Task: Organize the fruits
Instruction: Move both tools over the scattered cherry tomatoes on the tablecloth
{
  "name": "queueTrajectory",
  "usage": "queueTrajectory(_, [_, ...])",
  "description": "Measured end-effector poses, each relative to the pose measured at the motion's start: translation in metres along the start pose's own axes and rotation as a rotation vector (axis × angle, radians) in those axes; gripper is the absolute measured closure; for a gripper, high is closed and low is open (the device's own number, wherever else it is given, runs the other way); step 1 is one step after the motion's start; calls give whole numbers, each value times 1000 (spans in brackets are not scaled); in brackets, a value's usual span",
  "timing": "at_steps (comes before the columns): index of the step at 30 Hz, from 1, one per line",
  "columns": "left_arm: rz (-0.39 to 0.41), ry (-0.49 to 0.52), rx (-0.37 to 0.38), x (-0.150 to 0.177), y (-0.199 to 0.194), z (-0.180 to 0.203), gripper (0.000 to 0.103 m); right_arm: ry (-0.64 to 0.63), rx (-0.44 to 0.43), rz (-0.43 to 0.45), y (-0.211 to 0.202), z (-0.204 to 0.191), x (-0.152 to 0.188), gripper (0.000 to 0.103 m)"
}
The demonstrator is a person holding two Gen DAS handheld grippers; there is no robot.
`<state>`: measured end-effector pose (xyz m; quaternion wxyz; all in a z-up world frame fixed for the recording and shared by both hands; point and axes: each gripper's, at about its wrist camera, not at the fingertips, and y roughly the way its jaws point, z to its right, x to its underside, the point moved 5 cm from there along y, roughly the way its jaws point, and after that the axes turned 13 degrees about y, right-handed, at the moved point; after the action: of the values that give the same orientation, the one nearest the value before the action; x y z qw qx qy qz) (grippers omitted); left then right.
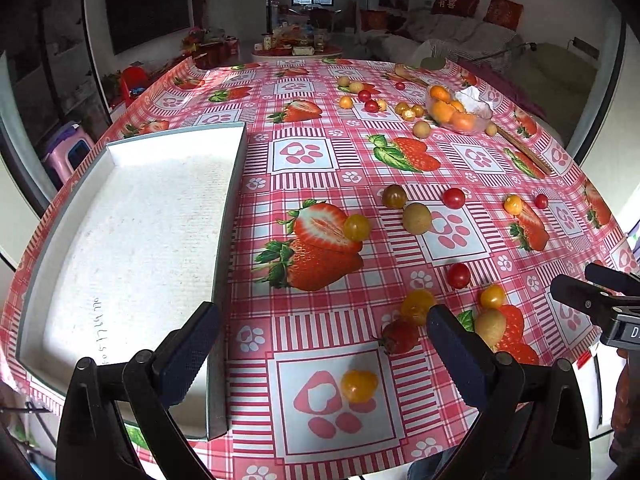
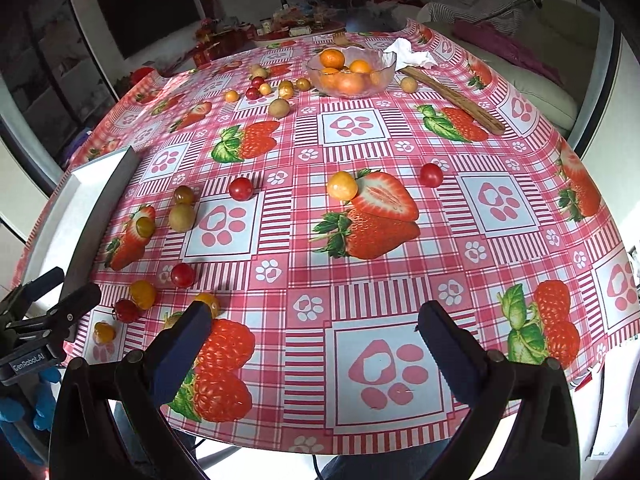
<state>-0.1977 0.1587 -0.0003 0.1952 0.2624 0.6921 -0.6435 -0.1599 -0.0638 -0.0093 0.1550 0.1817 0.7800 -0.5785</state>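
Several small red, yellow and tan fruits lie loose on the strawberry-print tablecloth. My left gripper is open and empty above the near edge, with a yellow tomato between its fingers and a red fruit beside its right finger. An empty white tray lies to its left. My right gripper is open and empty over bare cloth; a yellow tomato peeks past its left finger. The left gripper shows at the left edge of the right wrist view, the right gripper at the right edge of the left wrist view.
A glass bowl of oranges stands at the far side, also seen in the left wrist view. A crumpled tissue and a wooden stick lie next to it. More small fruits cluster left of the bowl.
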Motion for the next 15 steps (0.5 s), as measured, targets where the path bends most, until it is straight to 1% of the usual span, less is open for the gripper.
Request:
queueTrajectory(4, [7,10,-17,9,-6,11,0,-31,5,1,-2,-5,9,0])
queueTrajectory(8, [-8,-1,-8,19,-6,18,0,-43,-1,-2,-3,-8,18,0])
queueTrajectory(15, [-17,-15,-28,24,-9,17,0,-54,1,-10,-1,-10,24,0])
